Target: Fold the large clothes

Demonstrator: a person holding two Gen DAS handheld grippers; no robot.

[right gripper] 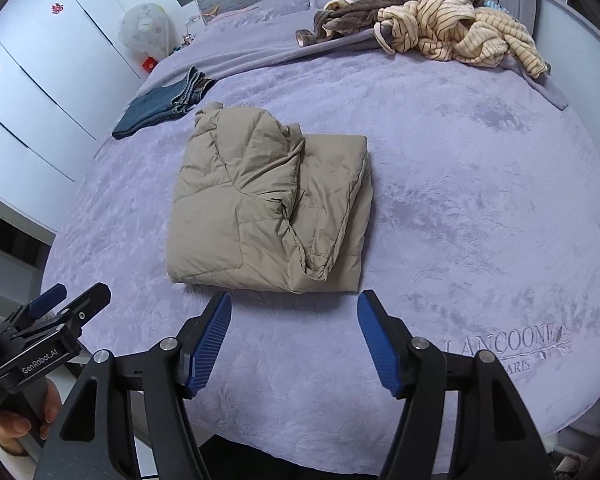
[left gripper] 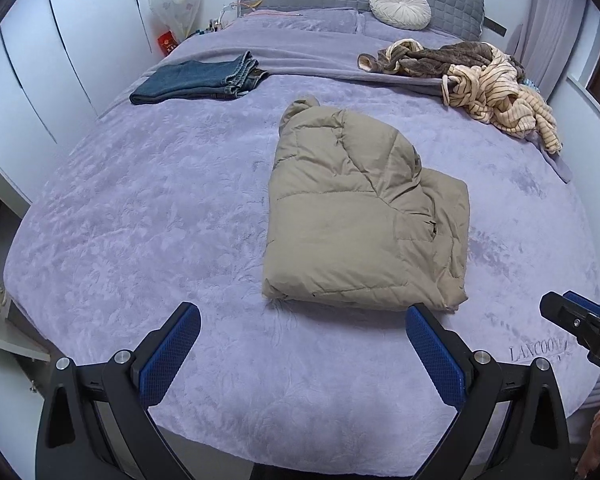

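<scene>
A tan puffer jacket [left gripper: 360, 216] lies folded into a compact rectangle on the purple bed [left gripper: 159, 220]; it also shows in the right wrist view [right gripper: 267, 204]. My left gripper [left gripper: 302, 316] is open and empty, hovering over the bed just short of the jacket's near edge. My right gripper [right gripper: 293, 306] is open and empty, also just short of the jacket's near edge. The right gripper shows at the right edge of the left wrist view [left gripper: 580, 320], and the left gripper at the lower left of the right wrist view [right gripper: 59, 308].
Folded blue jeans [left gripper: 197, 80] lie at the far left of the bed. A pile of unfolded clothes, striped cream [left gripper: 504, 96] and brown [left gripper: 452, 56], sits at the far right. A round white cushion [left gripper: 400, 6] leans on the grey headboard. White wardrobes [left gripper: 39, 60] stand left.
</scene>
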